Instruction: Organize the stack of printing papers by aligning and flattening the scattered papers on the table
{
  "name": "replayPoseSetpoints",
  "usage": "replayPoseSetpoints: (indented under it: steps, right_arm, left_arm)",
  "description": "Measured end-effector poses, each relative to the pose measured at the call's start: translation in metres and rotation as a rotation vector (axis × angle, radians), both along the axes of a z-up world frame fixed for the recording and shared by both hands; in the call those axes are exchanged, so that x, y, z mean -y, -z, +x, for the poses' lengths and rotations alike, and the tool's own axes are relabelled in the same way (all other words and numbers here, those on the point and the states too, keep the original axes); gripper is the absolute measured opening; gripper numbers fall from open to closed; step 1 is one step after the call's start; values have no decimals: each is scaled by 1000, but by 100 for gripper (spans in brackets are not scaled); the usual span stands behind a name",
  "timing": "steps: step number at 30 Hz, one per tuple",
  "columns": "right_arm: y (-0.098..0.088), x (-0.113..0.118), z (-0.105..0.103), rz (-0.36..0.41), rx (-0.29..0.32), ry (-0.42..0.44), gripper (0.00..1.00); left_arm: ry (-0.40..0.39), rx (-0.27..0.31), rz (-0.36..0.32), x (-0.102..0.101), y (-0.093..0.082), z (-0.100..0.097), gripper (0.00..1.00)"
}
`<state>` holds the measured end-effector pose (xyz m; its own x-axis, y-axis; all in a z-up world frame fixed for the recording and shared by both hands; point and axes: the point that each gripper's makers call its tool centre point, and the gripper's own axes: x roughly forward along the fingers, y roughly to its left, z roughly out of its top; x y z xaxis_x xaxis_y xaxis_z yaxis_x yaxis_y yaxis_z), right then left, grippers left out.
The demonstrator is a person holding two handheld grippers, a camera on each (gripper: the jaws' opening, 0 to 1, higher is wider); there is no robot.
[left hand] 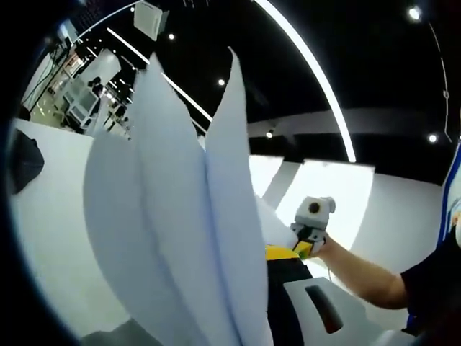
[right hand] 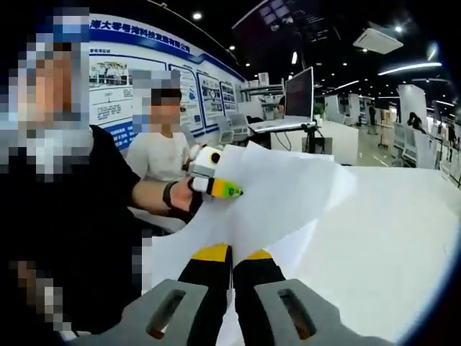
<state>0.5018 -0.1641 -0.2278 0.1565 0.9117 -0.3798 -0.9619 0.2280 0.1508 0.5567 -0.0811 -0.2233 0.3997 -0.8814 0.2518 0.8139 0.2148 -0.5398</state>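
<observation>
The papers [right hand: 277, 198] are lifted off the white table [right hand: 389, 245], held up in the air between the two grippers. In the right gripper view, the right hand-held gripper [right hand: 232, 254] has its jaws closed on the lower edge of the sheets, and the left hand-held gripper [right hand: 225, 189] pinches their other edge. In the left gripper view the sheets [left hand: 180, 216] fan upward, apart from each other.

The setting is a large open-plan lab or exhibition-style office hall: black ceiling with linear light strips [left hand: 317, 79] and spotlights, printed wall display panels [right hand: 137, 86], a raised monitor [right hand: 300, 94] on a stand, and white worktables [right hand: 389, 245].
</observation>
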Motion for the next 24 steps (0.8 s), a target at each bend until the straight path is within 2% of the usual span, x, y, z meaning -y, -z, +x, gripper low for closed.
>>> replayPoseSetpoints:
  steps: [4,10,20,24]
  right_arm:
    - [-7,-6,-3,31,9,-39,0]
    - [-5,-16,-10,29,-31,-98,0]
    - [4,-21,1,18,-27,-80,0]
    - [6,-20,5,8,-26,-64,0]
  left_arm:
    - [6,-4,-15,0,-2,-1,18]
    - [35,4,-14,4,-2,-6,20]
    - [43,18,-6,6,-1,-8,17]
    - [27,36,20,6,2,-6,16]
